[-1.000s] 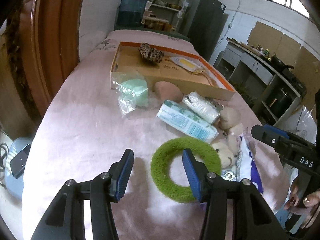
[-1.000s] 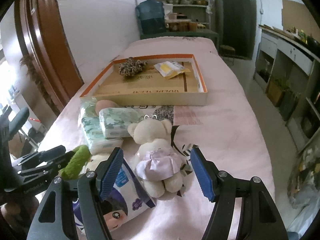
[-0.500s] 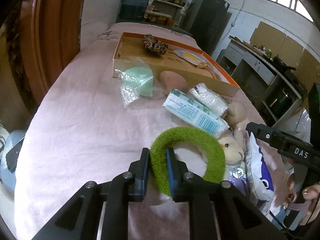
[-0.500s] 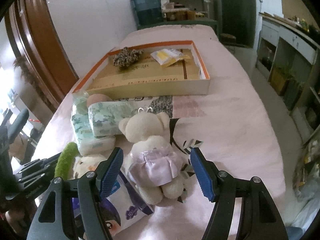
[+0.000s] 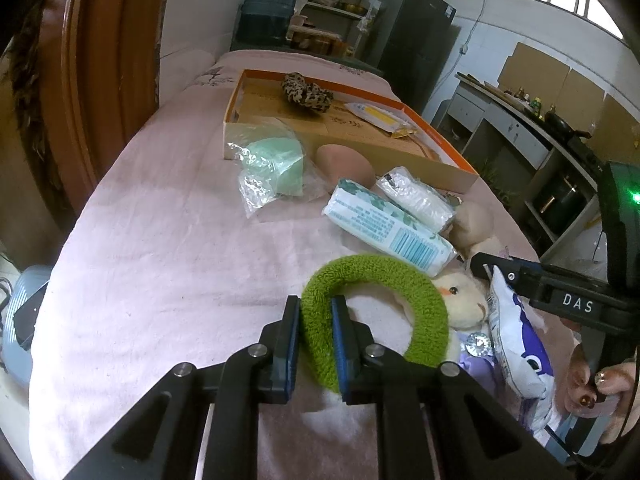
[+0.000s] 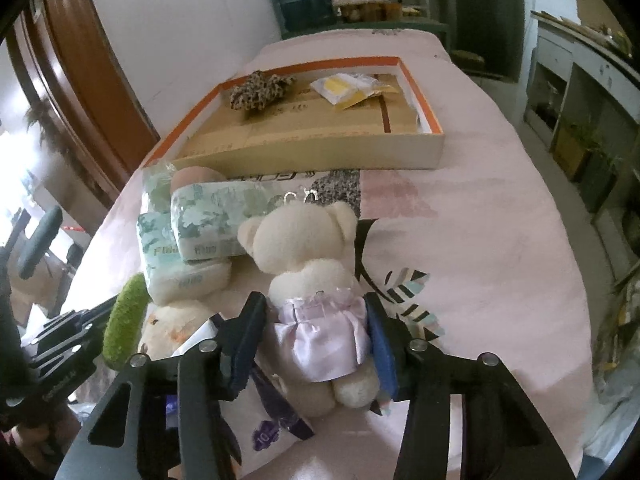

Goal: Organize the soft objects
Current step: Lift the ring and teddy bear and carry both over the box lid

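Note:
My left gripper (image 5: pixel 316 312) is shut on the near-left side of a fuzzy green ring (image 5: pixel 424 312), which lies on the pink cloth. In the right wrist view a cream teddy bear (image 6: pixel 304 240) in a lilac skirt sits facing away. My right gripper (image 6: pixel 314 304) straddles its waist. Its jaws are closing and the blue pads touch the skirt on both sides. A low cardboard box (image 6: pixel 320 160) with an orange rim stands beyond, holding a leopard-print scrunchie (image 6: pixel 260 90) and a yellow packet (image 6: pixel 344 88).
Two tissue packs (image 5: pixel 384 232) lie between the ring and the box, with a bagged mint-green item (image 5: pixel 276 168) and a peach round pad (image 5: pixel 344 160) behind. A second cream plush (image 5: pixel 460 296) and a purple-white packet (image 5: pixel 516 344) lie under the right gripper. Shelves and a water jug stand behind.
My left gripper went from wide open to shut on the green ring. My right gripper sank toward the teddy bear and its fingers came in against the skirt.

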Available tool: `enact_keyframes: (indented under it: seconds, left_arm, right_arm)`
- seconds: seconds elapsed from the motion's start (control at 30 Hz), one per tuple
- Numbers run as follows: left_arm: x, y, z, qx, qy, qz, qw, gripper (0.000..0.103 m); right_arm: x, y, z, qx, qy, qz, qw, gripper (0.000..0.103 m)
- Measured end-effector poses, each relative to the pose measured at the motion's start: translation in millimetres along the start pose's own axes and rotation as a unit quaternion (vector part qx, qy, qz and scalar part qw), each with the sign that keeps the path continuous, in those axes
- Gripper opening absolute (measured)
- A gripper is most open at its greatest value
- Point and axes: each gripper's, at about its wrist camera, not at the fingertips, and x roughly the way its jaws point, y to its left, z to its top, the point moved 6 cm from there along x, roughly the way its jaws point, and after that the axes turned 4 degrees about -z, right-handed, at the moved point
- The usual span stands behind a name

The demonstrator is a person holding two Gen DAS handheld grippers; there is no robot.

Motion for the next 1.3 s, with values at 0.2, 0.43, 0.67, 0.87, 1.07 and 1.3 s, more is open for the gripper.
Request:
enact_keyframes:
  seconds: [0.2,0.43,0.67,0.87,1.07,1.3]
  left_arm:
    - [-1.4,-0.7,0.8,-0.002,-0.002,0.000,1.0000,0.015]
    - [-3.9,-3.7,4.3,0.000,-0.006,0.001,1.0000,0.015]
    - [-11.2,-4.8,9.3,0.001,-0.016,0.000,0.9999,0.015]
    - [-19.2,-7.3,19.0,0.006,-0.030,-0.001,0.9995,0.015]
    - [-27.3,-10.7,33.5,0.015,-0.048,-0.001,0.9987,0.015]
    - [-34.8,-14.7,52.2,0.023,-0.068,-0.003,0.9974,0.015]
  right_arm:
    - [-6.2,-1.9,1.1,0.002,-0.009,0.000,1.000,0.047]
    - [-15.9,-2.4,3.8,0.001,-0.021,-0.002,1.000,0.047]
    - [-22.2,-4.4,7.2,0.002,-0.026,-0.004,1.000,0.047]
    - [-28.0,-1.7,11.6,-0.003,-0.034,-0.004,0.999,0.047]
    - [-33.9,1.4,17.3,-0.011,-0.043,-0.004,0.999,0.047]
    - [-40.2,5.9,27.8,-0.024,-0.054,-0.007,0.998,0.047]
